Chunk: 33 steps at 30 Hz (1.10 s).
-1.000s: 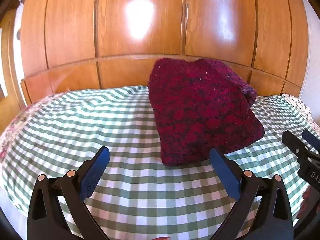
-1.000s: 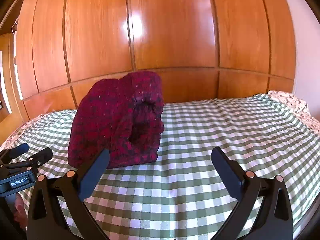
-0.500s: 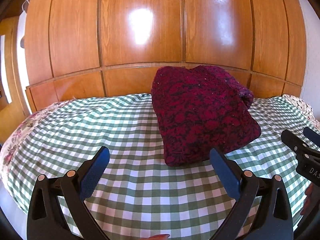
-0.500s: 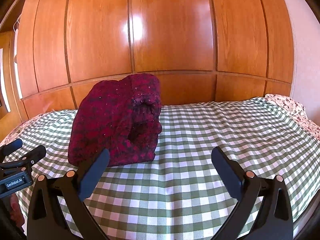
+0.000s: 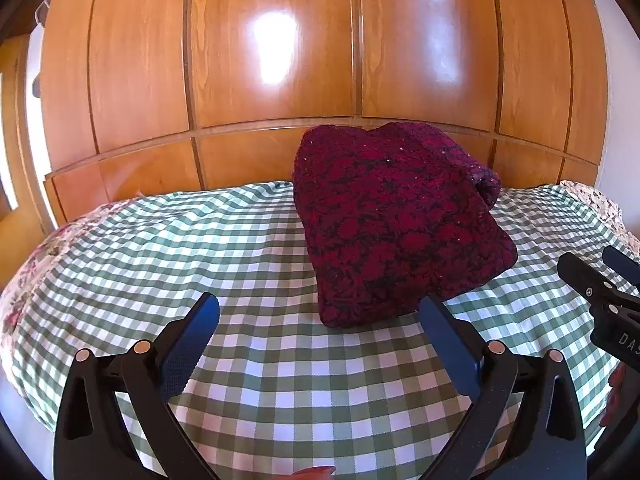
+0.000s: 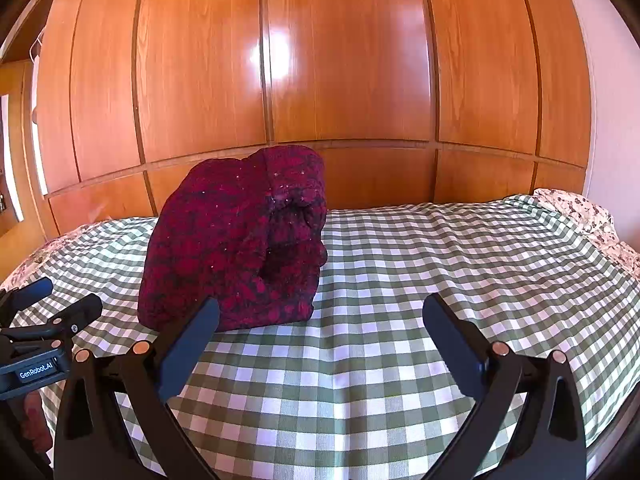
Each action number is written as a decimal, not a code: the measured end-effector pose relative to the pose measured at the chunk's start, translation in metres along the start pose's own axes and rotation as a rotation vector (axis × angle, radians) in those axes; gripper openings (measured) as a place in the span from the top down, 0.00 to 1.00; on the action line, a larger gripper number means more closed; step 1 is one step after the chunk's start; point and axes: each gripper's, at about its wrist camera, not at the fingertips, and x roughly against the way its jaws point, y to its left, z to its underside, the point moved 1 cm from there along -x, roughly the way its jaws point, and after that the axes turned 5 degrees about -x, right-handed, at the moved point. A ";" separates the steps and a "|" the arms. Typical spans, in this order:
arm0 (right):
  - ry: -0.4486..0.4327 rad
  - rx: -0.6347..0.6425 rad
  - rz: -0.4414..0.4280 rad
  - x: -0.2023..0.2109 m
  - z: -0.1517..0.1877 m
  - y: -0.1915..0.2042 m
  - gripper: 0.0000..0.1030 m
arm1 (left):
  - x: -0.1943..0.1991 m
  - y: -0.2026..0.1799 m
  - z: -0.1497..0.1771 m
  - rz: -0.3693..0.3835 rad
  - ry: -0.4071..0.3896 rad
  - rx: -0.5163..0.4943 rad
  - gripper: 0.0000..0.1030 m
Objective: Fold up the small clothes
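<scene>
A dark red patterned knitted garment [image 5: 396, 220] lies folded into a thick bundle on the green checked bedcover [image 5: 200, 248]. In the right wrist view the same garment [image 6: 236, 244] sits left of centre, its rolled open end facing me. My left gripper [image 5: 320, 320] is open, short of the bundle's near edge, nothing between its fingers. My right gripper [image 6: 320, 320] is open too, to the right of the bundle and apart from it. Each gripper shows at the edge of the other's view: the right gripper [image 5: 600, 280] and the left gripper [image 6: 48, 308].
Glossy wooden wardrobe panels [image 5: 280, 60] rise right behind the bed. A floral sheet edge [image 6: 584, 212] shows at the far right corner and another floral sheet edge [image 5: 24, 280] at the left. Open bedcover [image 6: 460, 264] spreads right of the bundle.
Both views have tilted up and drawn back a little, so the bundle sits slightly lower and smaller. The garment has not moved and both grippers stay open.
</scene>
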 end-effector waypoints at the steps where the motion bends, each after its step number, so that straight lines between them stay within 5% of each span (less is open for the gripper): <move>1: 0.000 -0.001 -0.001 0.000 0.000 0.000 0.02 | 0.000 0.000 0.000 -0.001 -0.001 -0.001 0.04; 33: 0.025 0.004 -0.013 -0.005 0.003 0.002 0.02 | -0.007 -0.005 0.006 0.033 0.040 0.025 0.04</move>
